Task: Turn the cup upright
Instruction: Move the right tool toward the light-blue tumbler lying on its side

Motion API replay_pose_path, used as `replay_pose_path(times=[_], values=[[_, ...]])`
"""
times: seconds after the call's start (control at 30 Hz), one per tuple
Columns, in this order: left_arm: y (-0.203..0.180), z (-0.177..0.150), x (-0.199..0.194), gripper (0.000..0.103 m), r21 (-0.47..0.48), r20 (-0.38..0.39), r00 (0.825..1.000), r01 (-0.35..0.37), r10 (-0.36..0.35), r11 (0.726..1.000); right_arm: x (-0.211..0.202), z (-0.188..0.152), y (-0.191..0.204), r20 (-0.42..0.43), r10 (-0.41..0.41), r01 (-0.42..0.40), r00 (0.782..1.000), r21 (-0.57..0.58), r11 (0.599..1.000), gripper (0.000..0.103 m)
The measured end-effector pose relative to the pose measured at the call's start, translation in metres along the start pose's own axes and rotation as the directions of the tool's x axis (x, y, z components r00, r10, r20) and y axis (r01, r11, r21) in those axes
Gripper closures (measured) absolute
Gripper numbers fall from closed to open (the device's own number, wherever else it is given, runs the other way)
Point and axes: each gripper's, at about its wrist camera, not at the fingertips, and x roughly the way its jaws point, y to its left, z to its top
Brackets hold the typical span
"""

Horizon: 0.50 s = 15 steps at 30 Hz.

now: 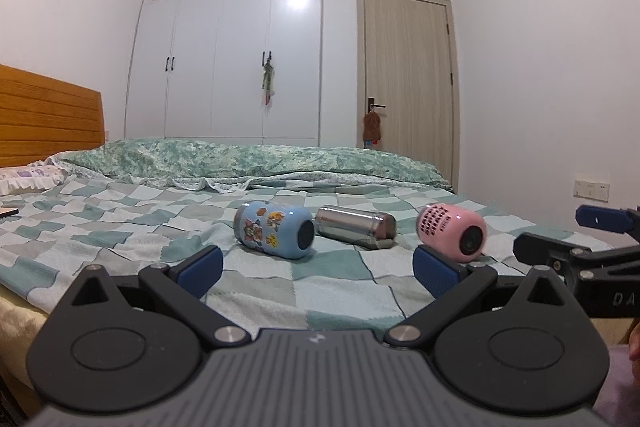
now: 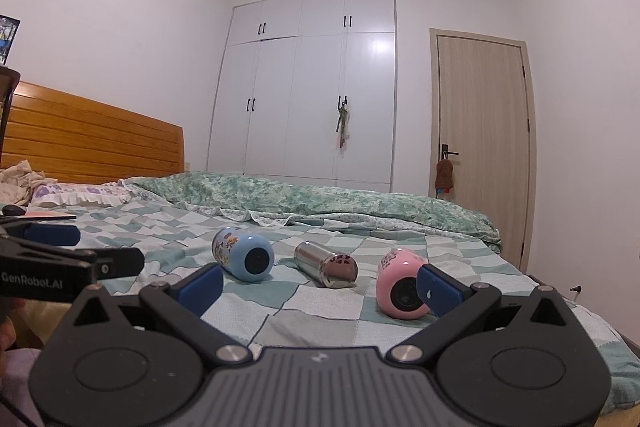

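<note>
Three cups lie on their sides on the checked bedspread: a blue cartoon cup [image 1: 274, 230] [image 2: 243, 253], a steel cup [image 1: 355, 227] [image 2: 326, 264] and a pink cup [image 1: 451, 233] [image 2: 401, 289]. My left gripper [image 1: 318, 271] is open and empty, a little short of the blue and steel cups. My right gripper [image 2: 320, 287] is open and empty; its right finger [image 2: 440, 291] overlaps the pink cup's near end. Whether it touches, I cannot tell. Each gripper shows in the other's view: the right one [image 1: 576, 239] and the left one [image 2: 68, 247].
The bed [image 1: 120, 227] has a rolled green quilt [image 1: 256, 157] across its far side and a wooden headboard [image 1: 44, 111] at left. A dark flat object [image 2: 48, 215] lies near the pillow. White wardrobe [image 1: 236, 43] and a door [image 1: 408, 79] stand behind.
</note>
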Motion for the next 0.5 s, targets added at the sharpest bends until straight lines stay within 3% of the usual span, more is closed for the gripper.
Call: replay_pose_path(times=[0.23, 0.5], values=[[0.023, 0.022, 0.021, 0.0, -0.009, 0.018, 0.999, -0.037, 0.037, 0.999, 0.032, 0.021, 0.011, -0.026, 0.056, -0.057, 0.998, -0.025, 0.998, 0.0], [0.068, 0.039, 0.065, 0.0, 0.013, 0.0, 0.999, -0.045, 0.045, 0.999, 0.104, 0.058, 0.027, -0.123, 0.128, -0.137, 0.984, -0.066, 0.988, 0.0]])
